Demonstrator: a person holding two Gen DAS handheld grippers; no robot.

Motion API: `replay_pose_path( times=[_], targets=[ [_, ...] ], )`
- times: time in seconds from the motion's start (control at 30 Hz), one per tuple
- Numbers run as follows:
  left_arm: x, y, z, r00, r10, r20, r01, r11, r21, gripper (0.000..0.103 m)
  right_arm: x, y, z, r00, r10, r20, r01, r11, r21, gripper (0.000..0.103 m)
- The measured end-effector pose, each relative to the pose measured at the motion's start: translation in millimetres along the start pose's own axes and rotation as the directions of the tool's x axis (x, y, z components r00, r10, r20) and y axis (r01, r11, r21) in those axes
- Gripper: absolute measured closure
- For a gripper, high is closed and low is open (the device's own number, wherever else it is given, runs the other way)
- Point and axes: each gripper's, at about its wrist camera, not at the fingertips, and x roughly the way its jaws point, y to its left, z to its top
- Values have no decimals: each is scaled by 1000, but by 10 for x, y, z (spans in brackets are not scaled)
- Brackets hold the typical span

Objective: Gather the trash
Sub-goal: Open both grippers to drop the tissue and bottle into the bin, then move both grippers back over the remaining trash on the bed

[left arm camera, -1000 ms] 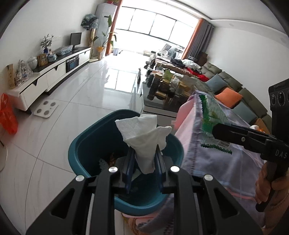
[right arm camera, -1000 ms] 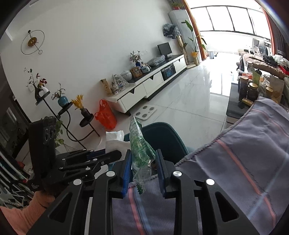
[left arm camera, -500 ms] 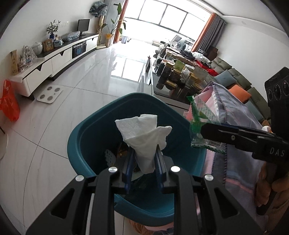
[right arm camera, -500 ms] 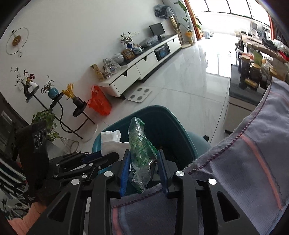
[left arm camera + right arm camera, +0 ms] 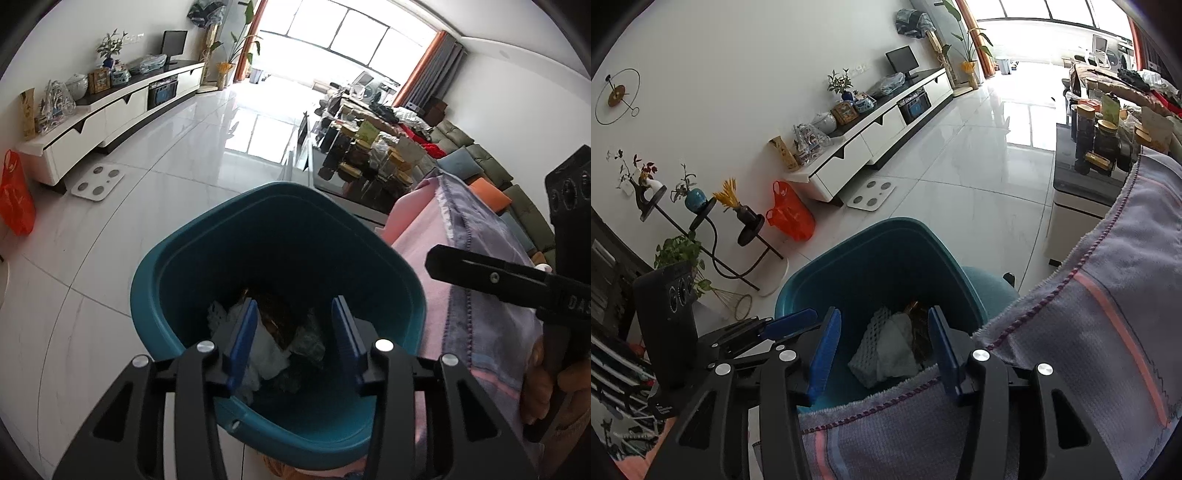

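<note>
A teal trash bin (image 5: 173, 258) (image 5: 871, 243) stands on the white tiled floor beside a cloth-covered table. Both grippers hang over its mouth. My left gripper (image 5: 293, 341) has its jaws opening, with nothing between the blue pads. Below it in the bin lie white tissue (image 5: 269, 354) and other scraps. My right gripper (image 5: 882, 347) is likewise opening and empty, above a white foam net (image 5: 875, 332) and crumpled paper in the bin. The right gripper's finger (image 5: 480, 275) shows at the right of the left wrist view, held by a hand (image 5: 543, 384).
A lilac and pink cloth (image 5: 1108, 332) (image 5: 480, 314) drapes the table at the right of the bin. A low table with jars (image 5: 369, 155), a sofa (image 5: 491, 173), a white TV cabinet (image 5: 871, 136), a floor scale (image 5: 871, 195) and an orange bag (image 5: 788, 212) stand around.
Both grippers sank over the bin and opened. The white tissue left the left gripper and the green wrapper left the right one; both are gone from between the pads.
</note>
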Motion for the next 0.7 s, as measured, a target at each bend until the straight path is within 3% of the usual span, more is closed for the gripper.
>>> replay_pose_path(
  times=[0.2, 0.43, 0.6, 0.7],
  targets=[
    [-241, -140, -16, 998, -28, 62, 27, 999, 23, 57, -199, -26, -81, 999, 9, 35, -9, 1000, -12, 48],
    [-656, -657, -45, 977, -140, 161, 116, 982, 151, 52, -731, -30, -280, 992, 4, 125, 5, 998, -69, 44],
    [-703, -1222, -155, 955, -270, 125, 231, 938, 259, 52, -1214, -145, -440, 980, -37, 195, 51, 996, -71, 44],
    [-652, -1649, -256, 933, -354, 70, 313, 890, 332, 52, -1503, -280, -533, 969, -69, 236, 82, 996, -42, 44]
  ],
)
